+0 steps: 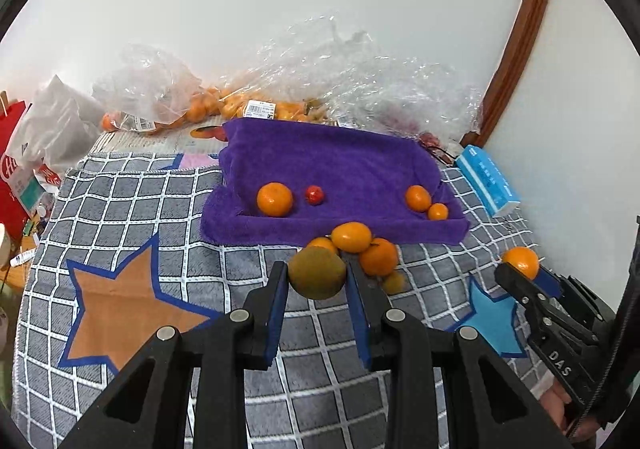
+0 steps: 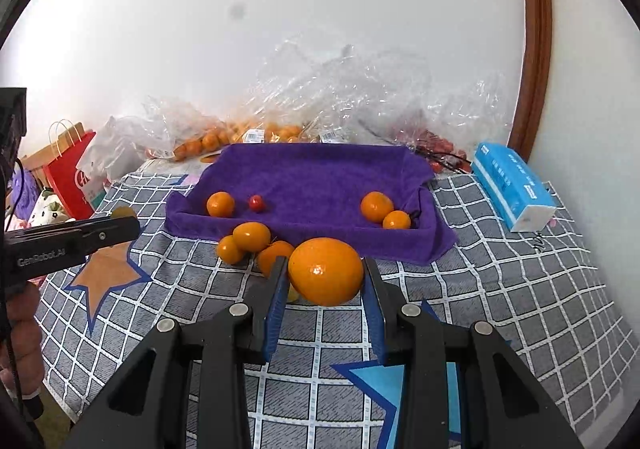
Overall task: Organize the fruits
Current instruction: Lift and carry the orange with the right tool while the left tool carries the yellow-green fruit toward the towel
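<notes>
My left gripper (image 1: pixel 317 276) is shut on a greenish-brown fruit (image 1: pixel 317 272), held above the checked cloth just in front of the purple towel tray (image 1: pixel 340 161). My right gripper (image 2: pixel 325 273) is shut on a large orange (image 2: pixel 325 271); it also shows in the left wrist view (image 1: pixel 520 261). The tray holds an orange (image 1: pixel 275 199) and a small red fruit (image 1: pixel 314 194) on the left, and two small oranges (image 1: pixel 418 198) on the right. Three oranges (image 1: pixel 351 236) lie in a cluster on the cloth at the tray's front edge.
Clear plastic bags with more oranges (image 1: pixel 224 105) lie behind the tray against the wall. A blue tissue pack (image 1: pixel 488 181) lies at the right. A red paper bag (image 1: pixel 16 153) stands at the left. The checked cloth (image 1: pixel 140 209) with star patches covers the table.
</notes>
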A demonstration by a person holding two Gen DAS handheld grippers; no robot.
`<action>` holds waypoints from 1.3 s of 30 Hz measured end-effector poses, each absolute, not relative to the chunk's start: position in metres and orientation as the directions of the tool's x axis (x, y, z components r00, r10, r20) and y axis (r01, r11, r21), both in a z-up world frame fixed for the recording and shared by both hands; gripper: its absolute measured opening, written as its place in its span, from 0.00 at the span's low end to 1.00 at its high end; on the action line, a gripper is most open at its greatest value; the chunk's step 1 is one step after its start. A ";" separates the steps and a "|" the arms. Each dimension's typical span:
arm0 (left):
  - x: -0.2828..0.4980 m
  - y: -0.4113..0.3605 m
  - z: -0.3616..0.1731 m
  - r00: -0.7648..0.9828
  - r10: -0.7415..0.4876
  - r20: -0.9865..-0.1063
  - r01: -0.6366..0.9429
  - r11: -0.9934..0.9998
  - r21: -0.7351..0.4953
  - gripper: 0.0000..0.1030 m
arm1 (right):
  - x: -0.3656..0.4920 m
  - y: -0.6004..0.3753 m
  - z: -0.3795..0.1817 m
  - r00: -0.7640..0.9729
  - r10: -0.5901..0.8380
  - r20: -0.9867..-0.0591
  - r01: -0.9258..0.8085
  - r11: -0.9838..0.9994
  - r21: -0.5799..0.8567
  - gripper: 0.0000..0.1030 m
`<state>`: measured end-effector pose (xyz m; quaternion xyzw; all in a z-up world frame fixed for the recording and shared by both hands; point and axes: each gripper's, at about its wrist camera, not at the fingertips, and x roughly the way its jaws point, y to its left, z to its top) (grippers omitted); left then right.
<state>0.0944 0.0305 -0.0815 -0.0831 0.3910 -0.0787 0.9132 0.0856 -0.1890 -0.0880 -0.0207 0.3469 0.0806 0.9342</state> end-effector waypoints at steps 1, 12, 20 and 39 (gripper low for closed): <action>0.092 0.030 -0.079 0.685 -0.210 -0.698 0.080 0.974 -0.214 0.27 | 0.084 -0.189 -0.086 0.748 0.136 -0.649 -0.164 0.986 0.017 0.34; 0.074 0.028 -0.061 0.707 -0.213 -0.675 0.091 0.973 -0.212 0.27 | 0.067 -0.195 -0.060 0.786 0.126 -0.606 -0.138 0.990 0.027 0.34; 0.071 0.023 -0.054 0.711 -0.222 -0.668 0.106 0.972 -0.210 0.27 | 0.063 -0.200 -0.050 0.802 0.113 -0.586 -0.117 0.993 0.032 0.34; 0.072 0.027 -0.044 0.723 -0.226 -0.652 0.102 0.970 -0.223 0.27 | 0.066 -0.198 -0.040 0.814 0.114 -0.570 -0.114 0.993 0.036 0.34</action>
